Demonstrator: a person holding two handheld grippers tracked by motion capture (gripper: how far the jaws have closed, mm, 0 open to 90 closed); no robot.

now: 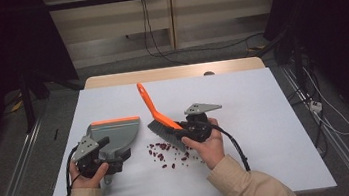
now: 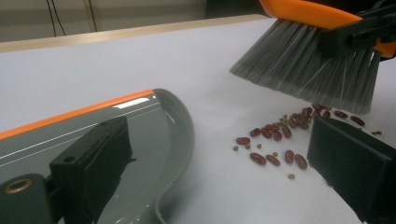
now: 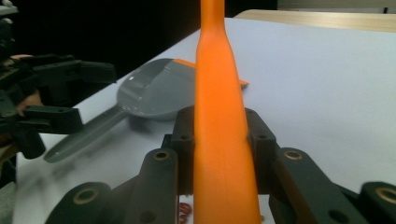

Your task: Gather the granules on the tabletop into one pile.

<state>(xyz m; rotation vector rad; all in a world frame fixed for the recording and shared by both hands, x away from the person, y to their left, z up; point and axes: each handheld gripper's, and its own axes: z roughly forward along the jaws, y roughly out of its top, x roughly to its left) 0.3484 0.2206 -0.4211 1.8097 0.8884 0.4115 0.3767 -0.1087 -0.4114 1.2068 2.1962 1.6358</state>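
Note:
A grey dustpan (image 1: 115, 133) with an orange front lip lies at the table's left. My left gripper (image 1: 112, 152) stands open at the pan's handle end. In the left gripper view one jaw is over the pan (image 2: 140, 135) and the other beside the beans, my left gripper (image 2: 219, 149) clamping nothing. My right gripper (image 1: 185, 130) is shut on the orange handle of a brush (image 1: 154, 111). Its grey bristles (image 2: 308, 70) hang just behind a scatter of red beans (image 1: 168, 152) and tiny green seeds (image 2: 280, 135). The handle (image 3: 219, 126) runs up between my right jaws.
The white table top (image 1: 265, 117) ends in a wooden strip (image 1: 174, 72) at the far side. Beyond it lie cables on the grey floor (image 1: 197, 50). Metal rails (image 1: 15, 173) run along both sides, with dark curtains behind them.

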